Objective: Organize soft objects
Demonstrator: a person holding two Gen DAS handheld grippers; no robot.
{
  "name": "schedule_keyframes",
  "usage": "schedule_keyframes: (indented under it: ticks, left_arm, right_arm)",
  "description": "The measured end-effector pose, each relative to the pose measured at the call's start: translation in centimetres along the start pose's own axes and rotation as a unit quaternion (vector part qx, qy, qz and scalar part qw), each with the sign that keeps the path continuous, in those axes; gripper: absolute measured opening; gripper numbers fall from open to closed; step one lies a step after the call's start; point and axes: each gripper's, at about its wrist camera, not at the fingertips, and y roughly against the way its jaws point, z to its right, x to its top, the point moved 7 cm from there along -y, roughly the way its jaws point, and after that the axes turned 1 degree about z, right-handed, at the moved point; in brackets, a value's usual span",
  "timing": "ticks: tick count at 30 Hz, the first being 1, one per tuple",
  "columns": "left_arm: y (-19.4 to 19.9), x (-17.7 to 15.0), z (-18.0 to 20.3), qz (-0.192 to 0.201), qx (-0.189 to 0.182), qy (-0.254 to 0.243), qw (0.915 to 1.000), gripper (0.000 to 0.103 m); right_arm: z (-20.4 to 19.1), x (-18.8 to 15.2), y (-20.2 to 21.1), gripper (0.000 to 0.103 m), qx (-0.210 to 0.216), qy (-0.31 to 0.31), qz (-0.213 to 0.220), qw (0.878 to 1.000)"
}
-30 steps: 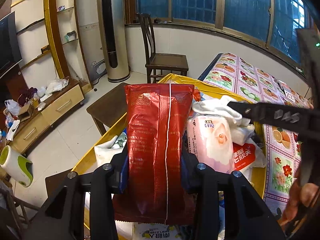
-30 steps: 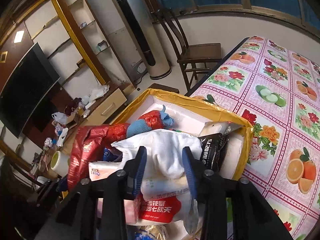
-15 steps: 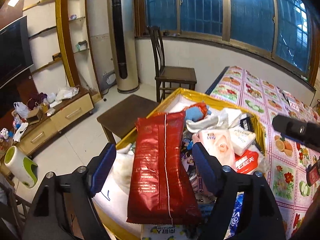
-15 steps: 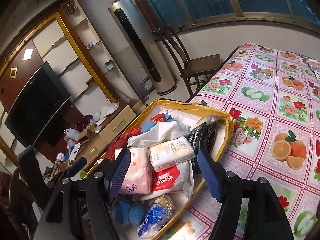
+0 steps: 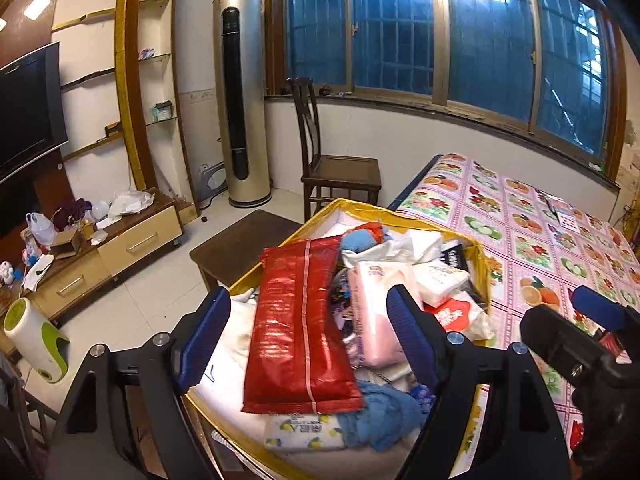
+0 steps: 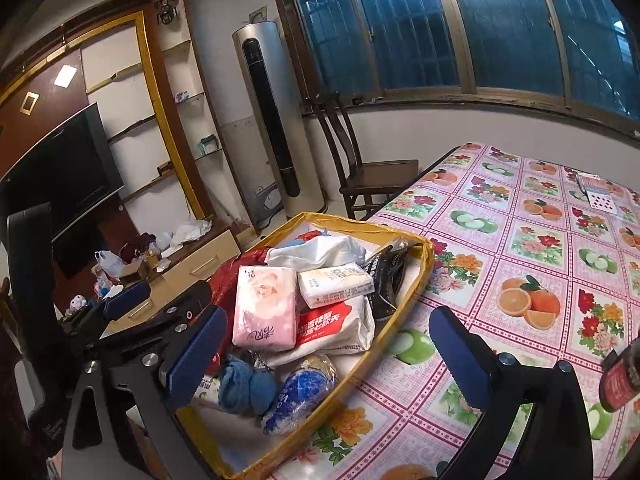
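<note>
A yellow-rimmed box (image 5: 412, 221) (image 6: 424, 280) on the table's left end is heaped with soft packs. A long red pack (image 5: 298, 320) lies on top at the left. Beside it lie a pink tissue pack (image 6: 266, 306) (image 5: 374, 312), a white tissue pack (image 6: 336, 282), a red-and-white bag (image 6: 336, 326), a white cloth (image 6: 316, 250) and a blue cloth (image 6: 246, 386). My left gripper (image 5: 308, 340) hovers open above the red pack, empty. My right gripper (image 6: 328, 360) hangs open over the box's near right rim, empty.
A fruit-and-flower tablecloth (image 6: 532, 264) covers the table to the right of the box. Playing cards (image 6: 600, 192) lie at its far end; a dark bottle (image 6: 620, 380) stands at the right edge. A wooden chair (image 5: 332, 164), a low stool (image 5: 244, 240) and a TV cabinet (image 5: 112, 244) stand beyond.
My left gripper let go of the red pack, which now lies in the box, and drew back. My right gripper released the white cloth, opened wide and pulled away up and back.
</note>
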Motion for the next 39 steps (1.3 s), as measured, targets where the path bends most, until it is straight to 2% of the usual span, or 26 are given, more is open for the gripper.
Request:
schedule_keyframes:
  ticks: [5, 10, 17, 21, 29, 39]
  left_arm:
    - [0.7, -0.8, 1.5, 0.008, -0.012, -0.023, 0.9996, 0.082]
    - [0.8, -1.5, 1.9, 0.001, -0.021, -0.021, 0.9996, 0.082]
    - [1.3, -1.8, 1.7, 0.01, 0.007, -0.024, 0.9996, 0.084]
    - [1.1, -1.8, 1.2, 0.006, 0.003, -0.019, 0.9998, 0.084]
    - [-0.2, -2.3, 0.6, -0.007, 0.004, -0.017, 0.9998, 0.084]
    - [-0.9, -2.4, -0.1, -0.017, -0.006, -0.006, 0.9998, 0.084]
  right_arm:
    - [1.3, -1.3, 1.4, 0.102, -0.006, -0.016, 0.004, 1.0]
    - [1.9, -1.7, 2.3, 0.102, -0.019, -0.019, 0.016, 1.0]
    - [2.2, -1.6, 1.7, 0.102, -0.044, -0.023, 0.016, 0.999]
    - [2.1, -1.3, 0.6, 0.103, -0.066, -0.03, 0.014, 0.997]
    - [1.1, -1.8, -1.4, 0.103, -0.065, -0.027, -0.003, 0.998]
    - [1.2, -1.6, -1.3, 0.103, -0.068, -0.025, 0.0, 0.997]
